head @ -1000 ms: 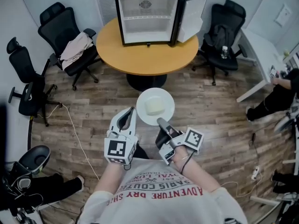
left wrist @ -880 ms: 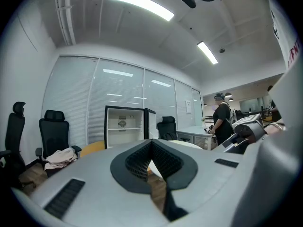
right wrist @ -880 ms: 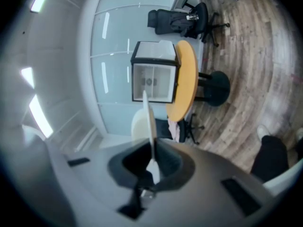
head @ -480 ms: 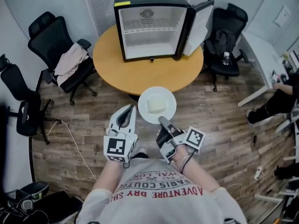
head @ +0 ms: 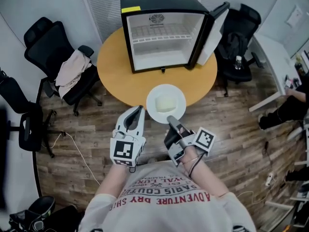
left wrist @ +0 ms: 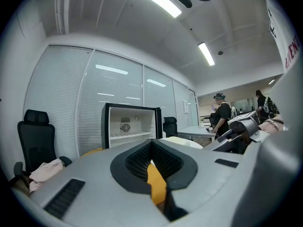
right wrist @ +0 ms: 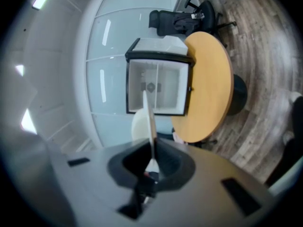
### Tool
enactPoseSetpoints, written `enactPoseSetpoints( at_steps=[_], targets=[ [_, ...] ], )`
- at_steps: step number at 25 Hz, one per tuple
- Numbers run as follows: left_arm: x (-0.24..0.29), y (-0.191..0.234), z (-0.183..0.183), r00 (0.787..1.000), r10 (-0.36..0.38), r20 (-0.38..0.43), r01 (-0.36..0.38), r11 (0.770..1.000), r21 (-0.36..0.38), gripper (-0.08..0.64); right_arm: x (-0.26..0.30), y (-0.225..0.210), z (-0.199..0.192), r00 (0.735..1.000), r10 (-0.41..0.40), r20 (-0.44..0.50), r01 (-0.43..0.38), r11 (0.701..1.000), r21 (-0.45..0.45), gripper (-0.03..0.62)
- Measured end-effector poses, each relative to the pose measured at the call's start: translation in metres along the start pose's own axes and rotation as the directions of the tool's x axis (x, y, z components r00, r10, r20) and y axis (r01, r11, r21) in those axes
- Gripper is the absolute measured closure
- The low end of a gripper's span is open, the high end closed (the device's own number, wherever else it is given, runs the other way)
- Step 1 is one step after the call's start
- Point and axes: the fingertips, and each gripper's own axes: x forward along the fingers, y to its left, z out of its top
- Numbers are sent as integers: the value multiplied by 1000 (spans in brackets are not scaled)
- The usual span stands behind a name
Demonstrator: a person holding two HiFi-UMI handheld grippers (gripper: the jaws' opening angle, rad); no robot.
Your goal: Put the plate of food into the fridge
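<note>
**A:** What's changed in the last second?

**B:** I've closed on the fridge (head: pixel 164 28). It sits nearer in the head view, and the plate (head: pixel 152 111) now hangs over the table's (head: pixel 116 76) near edge, where before it was over floor.

**A:** Grip?

**B:** The right gripper (head: pixel 170 121) is clamped on the plate's near rim. In its own view the plate is edge-on and aimed at the open fridge. The food (head: pixel 166 102) is level, mid-plate. The left gripper (head: pixel 136 111) has its jaws together just beside the plate's rim. It's probably empty, though a yellow streak in the gap could be the table behind.

**A:** Meaning?

**B:** The carry's on track. The door (head: pixel 212 33) is wide open. What's left is to reach across the table and slide the plate in.
</note>
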Motion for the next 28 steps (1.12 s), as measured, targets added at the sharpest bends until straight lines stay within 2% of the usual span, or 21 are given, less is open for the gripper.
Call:
enactPoseSetpoints(
  at_steps=[4,9,21,28],
  targets=[
    [33,17,-4,1000,13,-17,-13,1000,2,534,33,-4,20,1000,-12,-28,13,1000,17,555],
    [81,39,-5,997,72,-17,-72,997,1,534,77,-2,57,996,-14,-88,15,1000,10,555],
    [215,73,-1,970,241,-9,-241,970,-33,534,167,14,182,967,-5,-255,2,1000,-14,555],
    [252,83,-6,963,269,-7,-269,962,-37,534,198,5,211,955,-32,-296,27,999,-20,555]
  ],
)
